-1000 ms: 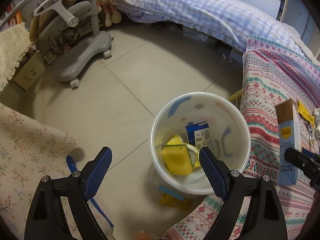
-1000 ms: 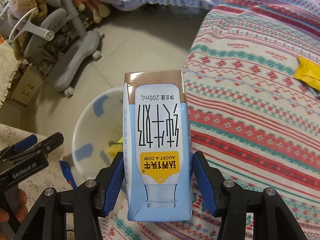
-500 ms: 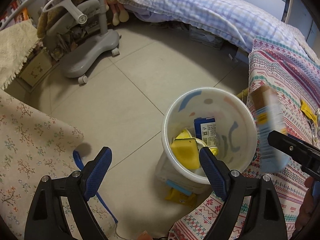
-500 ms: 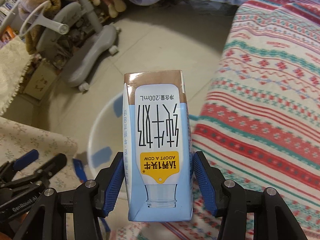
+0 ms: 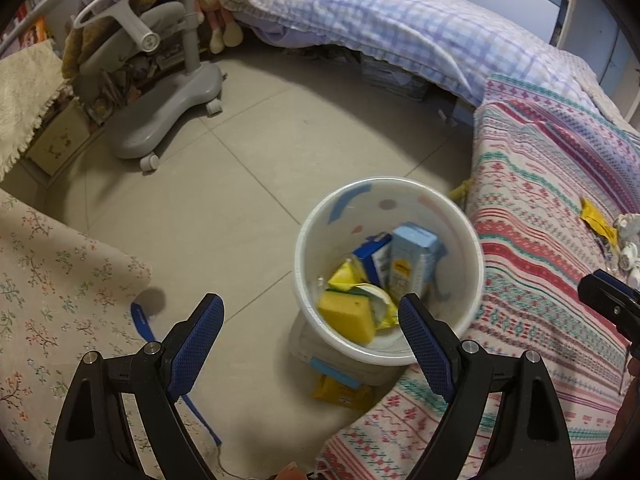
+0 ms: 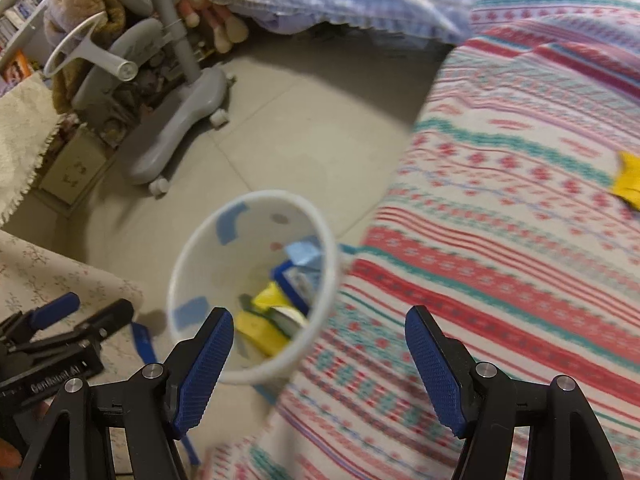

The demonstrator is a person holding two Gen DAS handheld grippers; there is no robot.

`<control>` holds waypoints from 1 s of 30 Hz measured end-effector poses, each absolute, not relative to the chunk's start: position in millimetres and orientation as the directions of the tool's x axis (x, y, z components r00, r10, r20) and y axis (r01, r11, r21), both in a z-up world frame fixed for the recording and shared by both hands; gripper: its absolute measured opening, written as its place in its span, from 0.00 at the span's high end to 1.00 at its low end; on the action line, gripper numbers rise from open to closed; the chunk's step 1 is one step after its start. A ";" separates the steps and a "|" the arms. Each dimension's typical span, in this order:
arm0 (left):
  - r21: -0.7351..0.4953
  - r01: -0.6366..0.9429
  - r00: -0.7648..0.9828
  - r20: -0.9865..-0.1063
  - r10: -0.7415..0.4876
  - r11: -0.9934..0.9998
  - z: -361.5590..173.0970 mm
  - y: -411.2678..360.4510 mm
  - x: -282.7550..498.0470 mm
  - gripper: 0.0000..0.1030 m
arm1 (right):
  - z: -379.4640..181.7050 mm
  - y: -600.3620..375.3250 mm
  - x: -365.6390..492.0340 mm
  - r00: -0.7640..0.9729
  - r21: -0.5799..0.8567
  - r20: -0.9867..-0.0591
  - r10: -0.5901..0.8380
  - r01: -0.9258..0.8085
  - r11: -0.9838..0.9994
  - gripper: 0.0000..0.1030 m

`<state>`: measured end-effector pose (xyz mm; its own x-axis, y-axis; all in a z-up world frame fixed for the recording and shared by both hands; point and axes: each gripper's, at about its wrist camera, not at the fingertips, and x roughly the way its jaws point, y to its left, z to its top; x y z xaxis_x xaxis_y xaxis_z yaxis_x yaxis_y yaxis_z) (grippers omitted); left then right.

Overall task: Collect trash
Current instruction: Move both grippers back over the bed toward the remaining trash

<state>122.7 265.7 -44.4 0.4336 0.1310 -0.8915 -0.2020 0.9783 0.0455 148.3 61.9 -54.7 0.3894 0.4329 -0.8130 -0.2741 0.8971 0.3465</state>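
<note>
With the milk carton [image 5: 412,260] now lying inside the white bin [image 5: 304,236], leaning among a dark blue carton, a yellow sponge [image 5: 347,316] and crumpled yellow wrappers, the right tool [image 6: 319,354] hangs over the bin's near edge with its jaws opening and nothing between the blue pads. What matters next, as I judge it, is the yellow wrapper [image 6: 629,182] on the striped bedspread [image 6: 520,240]: it lies up and well off to the right of the right tool, across the blanket and well apart from the bin, which stands on the floor just beside the bed's edge. From the left wrist view the same wrapper [image 5: 598,222] sits far to the right, beyond the bin, with some pale small things beside it that I cannot make out. The left tool [image 5: 310,334] hovers above the floor by the floral cloth, jaws wide and empty, the bin just ahead of its right finger. So the right hand is plainly the nearer one to that wrapper; the left would have to cross over the bin to get there. A yellow packet [image 5: 340,390] also lies on the floor under the bin's near side, closer to the left tool.
</note>
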 end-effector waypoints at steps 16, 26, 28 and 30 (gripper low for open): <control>-0.057 0.049 0.439 -0.895 -0.073 0.997 -29.8 150.6 120.4 0.02 | -31.7 -95.4 94.3 0.497 0.184 -0.849 0.179 -0.040 0.982 0.08; -0.063 0.142 0.410 -0.905 -0.116 0.988 -33.7 96.7 112.4 0.01 | -44.7 -213.0 47.4 0.484 0.125 -0.875 0.028 0.169 0.978 0.03; -0.056 0.158 0.403 -0.908 -0.116 0.986 -36.2 87.8 110.9 0.01 | -53.8 -235.5 37.1 0.471 0.107 -0.882 -0.004 0.208 0.972 0.02; -0.050 0.171 0.397 -0.911 -0.115 0.984 -39.0 79.1 109.2 0.01 | -63.5 -249.8 29.8 0.451 0.082 -0.892 -0.032 0.231 0.969 0.02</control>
